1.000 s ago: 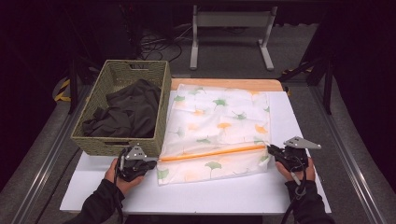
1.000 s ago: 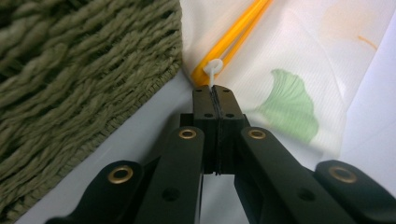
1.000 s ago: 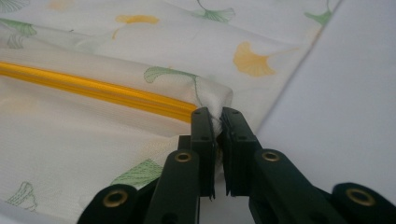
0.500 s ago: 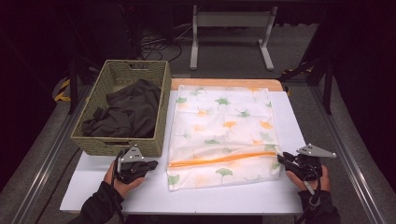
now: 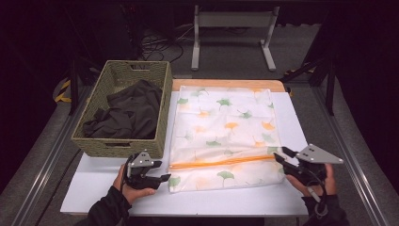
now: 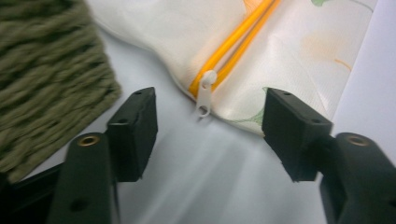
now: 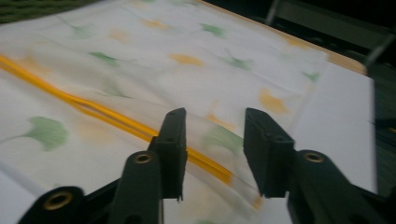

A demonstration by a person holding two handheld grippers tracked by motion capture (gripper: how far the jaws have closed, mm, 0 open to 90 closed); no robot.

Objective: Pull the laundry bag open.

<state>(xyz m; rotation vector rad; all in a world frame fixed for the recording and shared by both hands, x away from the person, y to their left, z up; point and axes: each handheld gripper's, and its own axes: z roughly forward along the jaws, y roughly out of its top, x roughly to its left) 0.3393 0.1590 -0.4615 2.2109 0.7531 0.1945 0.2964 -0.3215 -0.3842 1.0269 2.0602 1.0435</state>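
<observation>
Two grippers sat at the near ends of a laundry bag (image 5: 226,127) that lay flat on the white table (image 5: 94,188), just right of a woven basket (image 5: 123,82) holding dark clothes (image 5: 124,113). The step in hand looked like getting ready to unzip the bag: the left gripper (image 6: 208,116) had its jaws spread wide around the white zipper pull (image 6: 204,95) without touching it, while the right gripper (image 7: 215,149) hovered over the far end of the orange zipper (image 7: 112,121), its jaws moderately apart and holding nothing, the bag's corner lying between them. The next move probably called for the left jaws to close squarely on the small pull, which was thin and lay flat, and for the right jaws to pinch the fabric at the zipper's end so the bag would not slide when the pull was drawn across. The bag was pale, semi-sheer cloth printed with green and orange leaves, the zipper running across it near the front edge and apparently shut along its length.
</observation>
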